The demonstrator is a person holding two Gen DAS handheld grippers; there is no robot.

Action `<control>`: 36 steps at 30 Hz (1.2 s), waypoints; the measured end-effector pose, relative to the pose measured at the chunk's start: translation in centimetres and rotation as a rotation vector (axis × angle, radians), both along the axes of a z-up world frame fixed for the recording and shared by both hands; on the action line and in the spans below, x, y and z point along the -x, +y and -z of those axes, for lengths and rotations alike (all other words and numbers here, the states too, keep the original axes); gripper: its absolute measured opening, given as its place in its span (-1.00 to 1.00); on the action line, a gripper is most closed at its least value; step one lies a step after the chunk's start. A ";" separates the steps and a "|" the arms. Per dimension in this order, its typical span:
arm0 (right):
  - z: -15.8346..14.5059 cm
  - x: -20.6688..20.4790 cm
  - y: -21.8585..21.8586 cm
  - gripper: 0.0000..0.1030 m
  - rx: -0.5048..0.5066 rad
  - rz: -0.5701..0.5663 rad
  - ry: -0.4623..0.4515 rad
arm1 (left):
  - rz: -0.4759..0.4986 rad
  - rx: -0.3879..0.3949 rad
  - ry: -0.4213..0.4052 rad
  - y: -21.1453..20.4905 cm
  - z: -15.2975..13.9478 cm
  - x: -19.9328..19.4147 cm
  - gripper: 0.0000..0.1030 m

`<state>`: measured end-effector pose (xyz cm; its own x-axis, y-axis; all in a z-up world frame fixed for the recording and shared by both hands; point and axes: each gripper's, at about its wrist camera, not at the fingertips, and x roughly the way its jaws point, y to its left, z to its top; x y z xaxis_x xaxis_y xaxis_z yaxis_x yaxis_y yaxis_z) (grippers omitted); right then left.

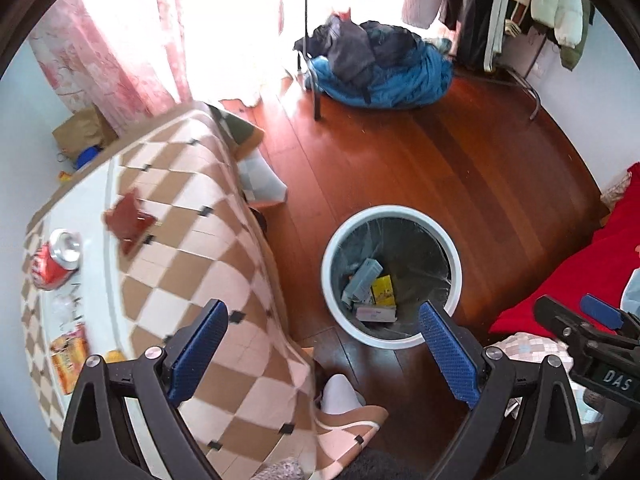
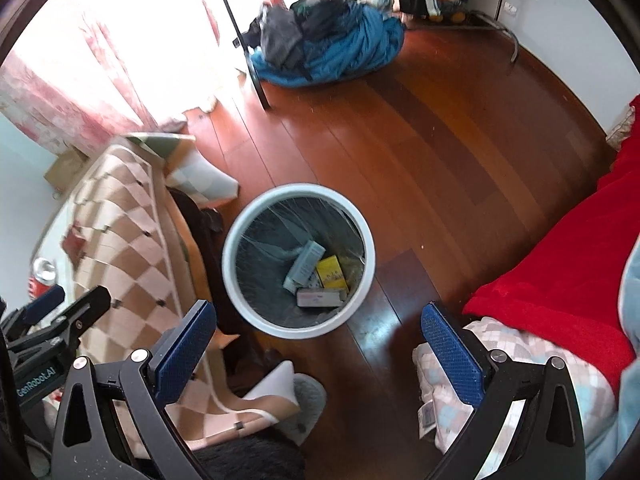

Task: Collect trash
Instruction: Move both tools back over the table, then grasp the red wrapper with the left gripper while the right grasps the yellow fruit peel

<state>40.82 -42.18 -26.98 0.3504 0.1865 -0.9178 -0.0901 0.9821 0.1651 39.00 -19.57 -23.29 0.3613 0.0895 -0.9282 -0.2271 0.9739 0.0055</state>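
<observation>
Judging by what lies where, the job is partly done: the bin (image 1: 391, 276) on the floor already holds a few small boxes (image 1: 363, 280), while a red can (image 1: 54, 262), a dark red wrapper (image 1: 129, 220) and an orange packet (image 1: 70, 356) remain on the table (image 1: 96, 200). Both the left gripper (image 1: 324, 348) and right gripper (image 2: 320, 348) have jaws wide and hold nothing.

Below me runs a red-brown plank floor (image 1: 460, 168). Hard daylight pours through pink curtains (image 1: 120, 52), washing out the window. A checked cloth (image 1: 208, 216) drapes the table on my left; a red blanket (image 2: 568, 264) lies right. Clothes hang on a rack (image 1: 520, 8) by pale walls (image 1: 608, 96).
</observation>
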 end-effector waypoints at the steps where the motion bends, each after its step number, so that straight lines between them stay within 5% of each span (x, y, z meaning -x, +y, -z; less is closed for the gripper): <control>1: -0.9 0.5 0.2 1.00 -0.010 0.002 -0.012 | -0.003 -0.009 -0.007 0.1 -0.6 0.3 0.90; 8: -8.0 3.9 5.6 1.00 -0.099 -0.084 -0.106 | -0.101 0.002 -0.125 5.5 -6.8 4.9 0.90; 14: -9.0 7.0 16.3 1.00 -0.131 -0.301 -0.052 | -0.281 -0.052 -0.141 15.1 -8.1 11.6 0.90; 23: -1.6 12.9 35.2 0.98 -0.006 -0.629 0.087 | -0.629 -0.096 0.060 28.7 1.0 25.8 0.90; 31: 6.5 14.2 42.1 0.59 0.075 -0.631 0.128 | -0.755 -0.050 0.173 33.2 8.2 31.2 0.90; 34: 8.0 14.0 42.9 0.32 0.081 -0.617 0.138 | -0.748 -0.034 0.190 33.6 9.3 31.8 0.90; 36: 8.6 14.1 43.2 -0.07 0.078 -0.623 0.148 | -0.739 -0.029 0.179 33.5 9.2 31.7 0.90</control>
<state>26.73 1.04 -35.61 0.0667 0.2446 -0.9673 -0.6295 0.7625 0.1494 7.31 13.98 -32.44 0.0420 0.2750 -0.9605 -0.8136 0.5675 0.1269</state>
